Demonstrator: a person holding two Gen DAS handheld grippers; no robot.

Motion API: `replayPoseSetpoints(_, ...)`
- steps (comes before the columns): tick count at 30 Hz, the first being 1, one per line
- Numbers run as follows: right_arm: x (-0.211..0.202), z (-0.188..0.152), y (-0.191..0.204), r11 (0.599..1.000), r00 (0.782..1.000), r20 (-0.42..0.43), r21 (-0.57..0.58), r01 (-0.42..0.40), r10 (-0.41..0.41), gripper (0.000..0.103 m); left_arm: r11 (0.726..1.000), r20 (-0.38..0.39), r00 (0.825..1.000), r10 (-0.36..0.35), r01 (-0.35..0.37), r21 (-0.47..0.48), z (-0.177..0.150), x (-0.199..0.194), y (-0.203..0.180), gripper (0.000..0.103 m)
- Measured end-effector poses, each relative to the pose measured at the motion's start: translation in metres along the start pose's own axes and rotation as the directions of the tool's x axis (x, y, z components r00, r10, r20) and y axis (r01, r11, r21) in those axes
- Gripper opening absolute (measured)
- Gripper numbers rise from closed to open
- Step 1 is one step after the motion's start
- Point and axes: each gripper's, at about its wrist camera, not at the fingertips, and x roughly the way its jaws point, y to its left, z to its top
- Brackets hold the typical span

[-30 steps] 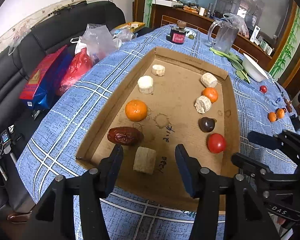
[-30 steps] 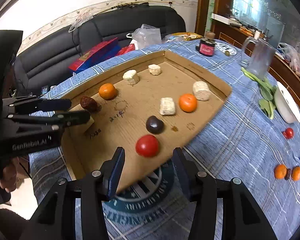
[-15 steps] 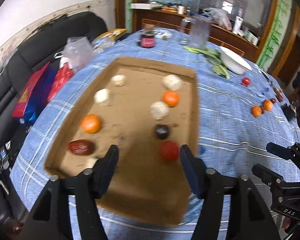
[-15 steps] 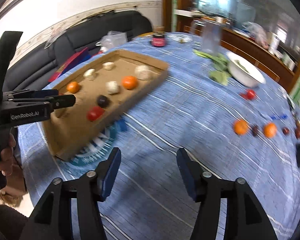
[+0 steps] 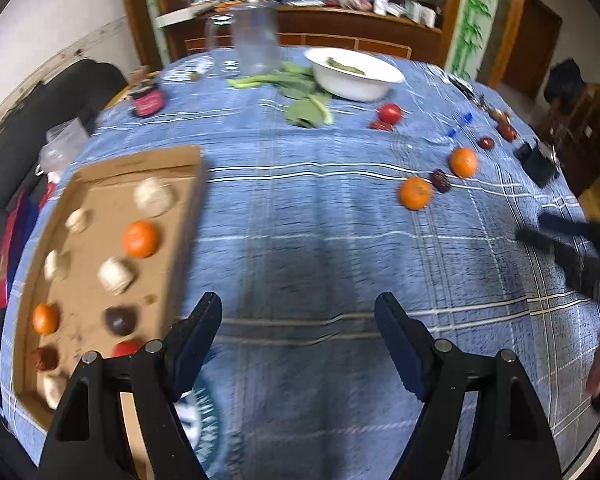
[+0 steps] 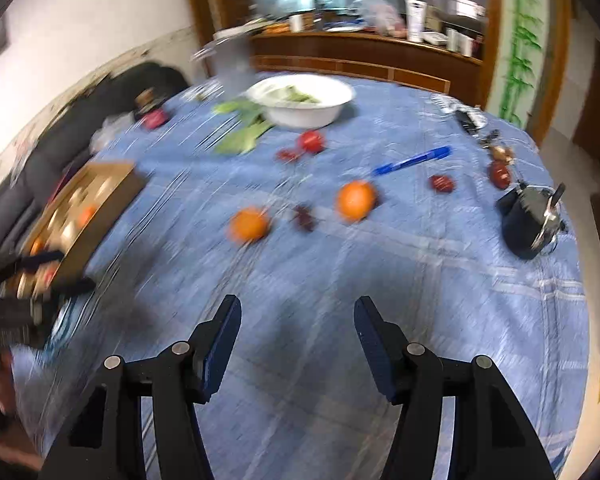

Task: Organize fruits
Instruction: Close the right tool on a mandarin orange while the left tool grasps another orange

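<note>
A black sofa (image 5: 80,84) lines the white wall (image 5: 52,20); wooden sideboard (image 5: 340,28) behind.

From my seat I see a round table under a blue checked cloth (image 5: 300,216). At the far side stands a white bowl (image 5: 354,76) with something green in it, and loose green leaves (image 5: 306,104) lie on the cloth just beside it. A clear jug (image 5: 256,42) stands behind the leaves. A dark jar with a red label (image 5: 148,102) sits near the far left edge. A blue pen (image 6: 412,159) lies on the cloth, and a dark box-like thing (image 6: 530,220) rests near the right edge; I cannot tell what it is. A black sofa (image 5: 80,88) runs along the wall, with a wooden sideboard (image 6: 364,54) behind the table.
</note>
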Motion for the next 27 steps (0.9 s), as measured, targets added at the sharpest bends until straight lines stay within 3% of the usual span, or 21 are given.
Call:
replayPoseSetpoints(5, 0.039, 0.045, -0.029, 1.000, 1.000, 0.010, -0.005, 0.019, -0.019, 0.063, 0.999, -0.021, 1.000, 0.010, -0.009, 0.032, 0.021, 0.024, -0.027, 0.078)
replayPoseSetpoints(11, 0.083, 0.064, -0.041, 1.000, 1.000, -0.026, 0.010, -0.006, 0.006, 0.062, 0.999, -0.044, 0.999, -0.009, 0.012, 0.050, 0.044, 0.046, -0.046, 0.078)
replayPoseSetpoints(12, 0.089, 0.064, -0.041, 1.000, 0.999, -0.038, 0.008, -0.004, 0.005, 0.059, 0.998, -0.050, 0.999, -0.013, 0.016, 0.053, 0.048, 0.051, -0.049, 0.078)
replayPoseSetpoints(13, 0.092, 0.064, -0.042, 1.000, 0.999, -0.040, 0.009, -0.011, 0.011, 0.038, 0.998, -0.055, 0.998, -0.019, 0.021, 0.051, 0.053, 0.055, -0.052, 0.078)
replayPoseSetpoints(14, 0.094, 0.063, -0.042, 1.000, 0.999, -0.042, 0.006, -0.017, 0.018, 0.031, 0.998, -0.057, 0.998, -0.028, 0.031, 0.049, 0.056, 0.059, -0.055, 0.078)
replayPoseSetpoints(23, 0.075, 0.047, -0.063, 0.996, 0.998, -0.003, 0.071, -0.058, 0.058, 0.031, 0.995, -0.096, 0.992, -0.077, 0.083, 0.064, 0.076, 0.104, -0.086, 0.077)
replayPoseSetpoints(24, 0.072, 0.045, -0.066, 0.995, 0.998, -0.002, 0.079, -0.061, 0.061, 0.031, 0.994, -0.093, 0.992, -0.081, 0.087, 0.060, 0.076, 0.106, -0.087, 0.074)
replayPoseSetpoints(25, 0.070, 0.043, -0.068, 0.995, 0.998, -0.001, 0.083, -0.061, 0.061, 0.031, 0.996, -0.056, 0.996, -0.066, 0.069, 0.061, 0.075, 0.104, -0.088, 0.056)
replayPoseSetpoints(26, 0.067, 0.041, -0.069, 0.995, 0.999, 0.002, 0.079, -0.054, 0.054, 0.031, 0.995, -0.039, 0.997, -0.065, 0.068, 0.067, 0.075, 0.103, -0.089, 0.048)
replayPoseSetpoints(27, 0.064, 0.039, -0.068, 0.997, 0.999, 0.004, 0.071, -0.043, 0.043, 0.031, 0.993, -0.032, 0.995, -0.091, 0.094, 0.074, 0.075, 0.102, -0.090, 0.030)
